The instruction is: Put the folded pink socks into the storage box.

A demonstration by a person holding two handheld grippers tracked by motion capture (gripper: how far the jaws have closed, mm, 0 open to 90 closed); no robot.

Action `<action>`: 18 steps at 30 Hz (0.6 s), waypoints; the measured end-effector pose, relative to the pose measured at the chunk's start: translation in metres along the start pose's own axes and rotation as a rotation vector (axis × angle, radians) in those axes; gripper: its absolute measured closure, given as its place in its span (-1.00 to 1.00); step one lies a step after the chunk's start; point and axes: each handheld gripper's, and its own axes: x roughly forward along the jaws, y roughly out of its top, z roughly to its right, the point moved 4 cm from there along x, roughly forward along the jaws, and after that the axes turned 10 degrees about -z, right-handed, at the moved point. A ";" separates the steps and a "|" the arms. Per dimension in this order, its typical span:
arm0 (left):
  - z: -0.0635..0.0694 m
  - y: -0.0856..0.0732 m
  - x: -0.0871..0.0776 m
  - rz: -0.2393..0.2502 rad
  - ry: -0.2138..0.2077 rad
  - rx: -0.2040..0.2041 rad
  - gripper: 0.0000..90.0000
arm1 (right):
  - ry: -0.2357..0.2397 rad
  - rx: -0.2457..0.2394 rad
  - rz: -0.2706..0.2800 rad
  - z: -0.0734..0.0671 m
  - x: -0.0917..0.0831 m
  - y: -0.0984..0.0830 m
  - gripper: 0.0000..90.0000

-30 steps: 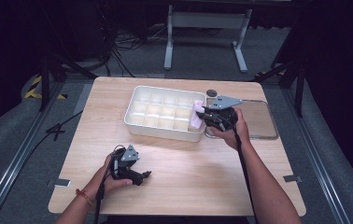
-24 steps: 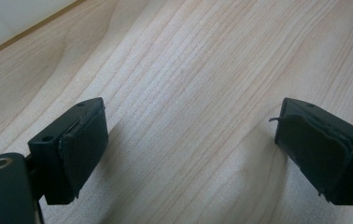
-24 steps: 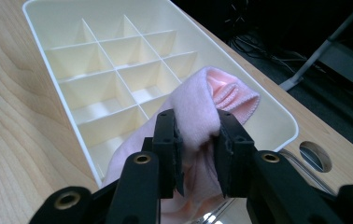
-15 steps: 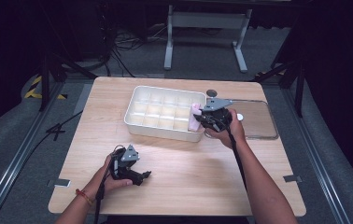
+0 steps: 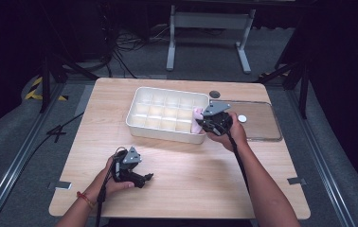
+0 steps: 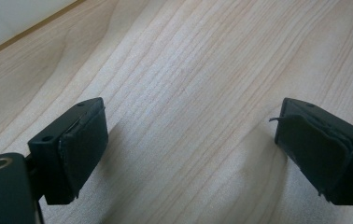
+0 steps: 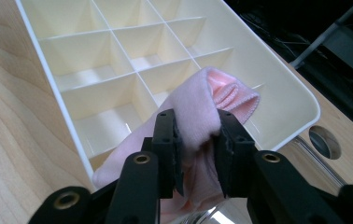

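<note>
Pink sock [image 7: 201, 105] is pinched between the jaws of the right hand-held gripper [image 7: 197, 140], held over the near right compartment of the white divider tray [image 5: 137, 124]. Left hand-held gripper [image 6: 191, 140] is rested wide open on the tabletop [image 5: 205, 170], nothing held.

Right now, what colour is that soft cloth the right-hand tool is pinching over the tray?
Pale pink; the cloth shows best in the right gripper view.

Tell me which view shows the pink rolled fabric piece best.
Right gripper view: the pink rolled fabric piece sits large and sharp, pinched between the right gripper jaws above the white divided plastic tray. High view gives a small pink patch at the tray's right end. Left gripper view looks at bare wooden tabletop.
</note>
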 end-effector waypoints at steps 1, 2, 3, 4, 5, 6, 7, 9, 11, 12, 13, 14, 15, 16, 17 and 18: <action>0.000 0.000 0.000 0.000 0.000 0.000 -0.78 | 0.001 -0.009 -0.006 0.000 0.000 0.000 0.61; 0.000 0.000 0.000 0.000 0.000 0.000 -0.78 | 0.002 -0.016 -0.012 -0.001 0.001 0.000 0.61; 0.000 0.000 0.000 0.000 0.000 0.000 -0.78 | 0.002 -0.016 -0.012 -0.001 0.001 0.000 0.61; 0.000 0.000 0.000 0.000 0.000 0.000 -0.78 | 0.008 -0.033 -0.030 -0.002 0.002 -0.001 0.60; 0.000 0.000 0.000 0.000 0.000 0.000 -0.78 | 0.015 -0.044 -0.040 -0.002 0.003 -0.001 0.59; 0.000 0.000 0.000 0.000 0.000 0.000 -0.78 | 0.025 -0.052 -0.054 -0.003 0.004 -0.002 0.59; 0.000 0.000 0.000 0.000 0.000 0.000 -0.78 | 0.025 -0.052 -0.054 -0.003 0.004 -0.002 0.59; 0.000 0.000 0.000 0.000 0.000 0.001 -0.78 | 0.032 -0.066 -0.072 -0.005 0.007 -0.003 0.59; 0.000 0.000 0.000 0.000 0.000 0.001 -0.78 | 0.040 -0.075 -0.091 -0.006 0.010 -0.003 0.59; 0.000 0.000 0.000 -0.001 0.000 0.001 -0.78 | 0.047 -0.086 -0.102 -0.007 0.012 -0.003 0.59; 0.000 0.000 0.000 0.000 0.001 0.001 -0.78 | 0.048 -0.091 -0.115 -0.008 0.014 -0.004 0.59; 0.000 0.000 0.000 0.002 0.000 -0.003 -0.78 | 0.061 -0.100 -0.133 -0.010 0.016 -0.005 0.59; 0.000 0.000 0.000 0.002 0.000 -0.003 -0.78 | 0.070 -0.116 -0.150 -0.012 0.018 -0.005 0.59; 0.000 0.000 0.000 0.002 0.000 -0.002 -0.78 | 0.074 -0.122 -0.157 -0.012 0.020 -0.006 0.59; 0.000 0.000 0.000 0.002 0.000 -0.002 -0.78 | 0.073 -0.128 -0.166 -0.012 0.020 -0.006 0.59; 0.000 0.000 0.000 0.002 -0.001 -0.002 -0.78 | 0.077 -0.125 -0.166 -0.011 0.021 -0.006 0.59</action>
